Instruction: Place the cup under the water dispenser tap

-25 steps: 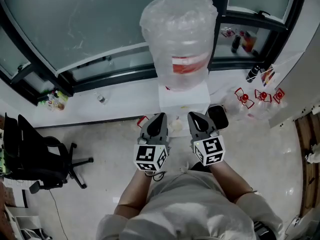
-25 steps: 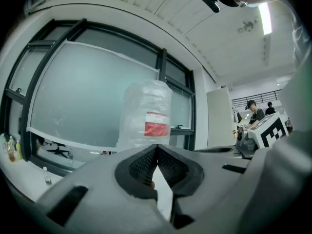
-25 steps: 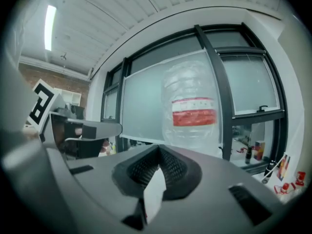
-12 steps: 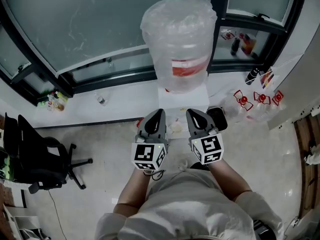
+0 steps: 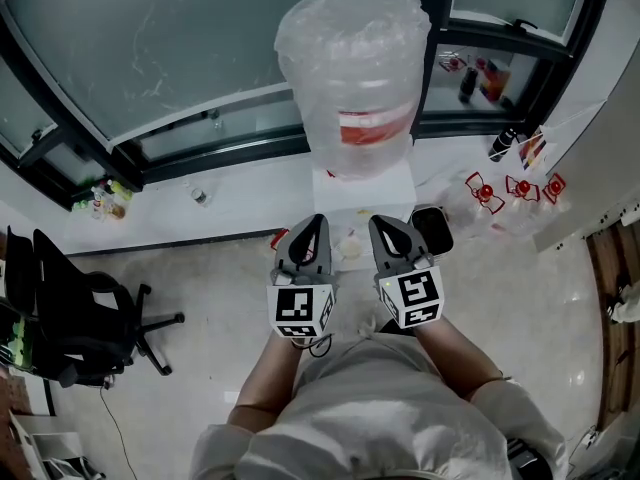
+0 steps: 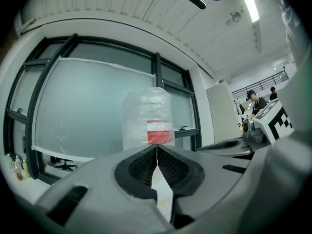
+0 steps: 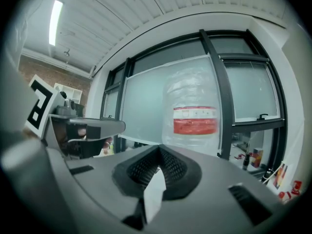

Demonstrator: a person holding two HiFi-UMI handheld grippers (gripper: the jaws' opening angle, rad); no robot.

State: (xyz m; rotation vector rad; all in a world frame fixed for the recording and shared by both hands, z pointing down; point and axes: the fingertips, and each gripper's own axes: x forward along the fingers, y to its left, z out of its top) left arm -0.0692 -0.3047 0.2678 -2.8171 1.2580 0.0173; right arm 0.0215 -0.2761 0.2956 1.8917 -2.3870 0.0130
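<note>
left hand-held gripper (image 5: 318,220): jaws pressed together, tips meeting, nothing between them. right hand-held gripper (image 5: 375,222): same, jaws pressed together, empty. Both are held level, side by side, close but not touching, pointing at the water dispenser (image 5: 366,196). The marker cubes face up toward the head camera.

Dispenser: white body standing against the low window ledge (image 5: 240,208). Big bottle (image 5: 352,68) on top, wrapped in clear plastic, with a red label band. The bottle sits straight ahead in both gripper views, just above the closed tips. The tap is hidden from above, and each gripper's own body blocks it in its view.

Cup: a small pale roundish thing (image 5: 350,245) sits low at the dispenser's front, between the two gripper tips. It is too small and blurred to tell whether it is the cup.

Around:
- black boxy object (image 5: 433,230) just right of the right gripper, beside the dispenser base
- small red item (image 5: 281,238) just left of the left gripper
- red-and-white items (image 5: 518,188) in a row near the ledge's right end
- dark bottles (image 5: 468,83) behind the glass, right of the big bottle
- small bottles (image 5: 105,200) at the ledge's left end
- black office chair (image 5: 75,313) on the floor (image 5: 220,338), far left, well apart from the dispenser
</note>
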